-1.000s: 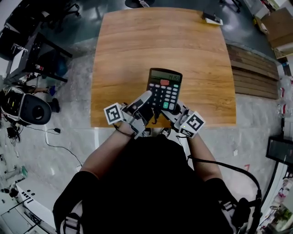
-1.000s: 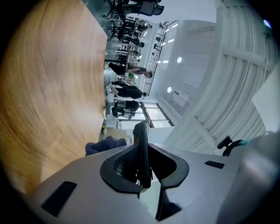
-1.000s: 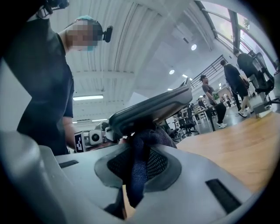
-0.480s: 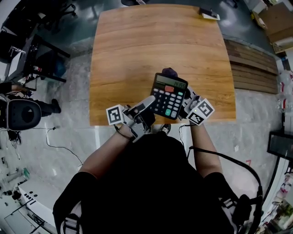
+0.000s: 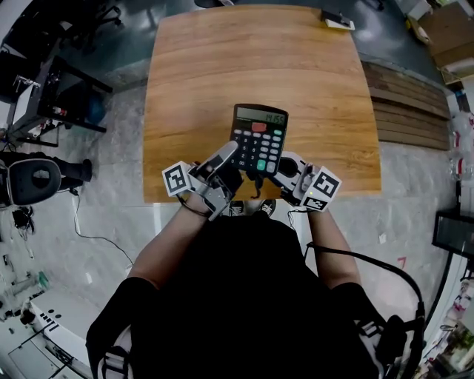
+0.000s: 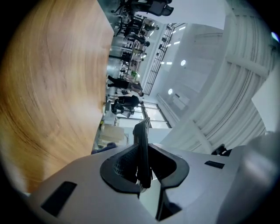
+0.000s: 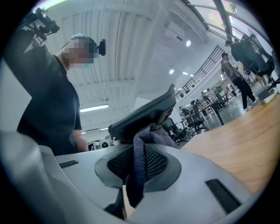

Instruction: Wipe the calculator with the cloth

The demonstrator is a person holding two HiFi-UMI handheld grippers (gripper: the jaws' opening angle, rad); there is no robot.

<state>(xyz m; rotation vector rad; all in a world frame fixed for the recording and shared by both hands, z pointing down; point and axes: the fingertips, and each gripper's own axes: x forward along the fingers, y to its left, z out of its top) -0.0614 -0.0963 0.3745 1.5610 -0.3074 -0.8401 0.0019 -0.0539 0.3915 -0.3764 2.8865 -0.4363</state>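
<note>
A black calculator with a red key and a green key is held tilted above the near edge of the wooden table. My left gripper is shut on its lower left edge; in the left gripper view the calculator stands edge-on between the jaws of that gripper. My right gripper is at the calculator's lower right corner. In the right gripper view it is shut on a dark grey cloth, which bunches up against the calculator's underside. In the head view the cloth is mostly hidden.
A small flat device lies at the table's far right corner. Wooden planks lie on the floor to the right; a black chair and cables are on the left. The person shows in the right gripper view.
The calculator swung right, then came back left and slightly farther away. The cloth showed above its top edge half a second ago and has dropped behind it. The right gripper moved down and left.
</note>
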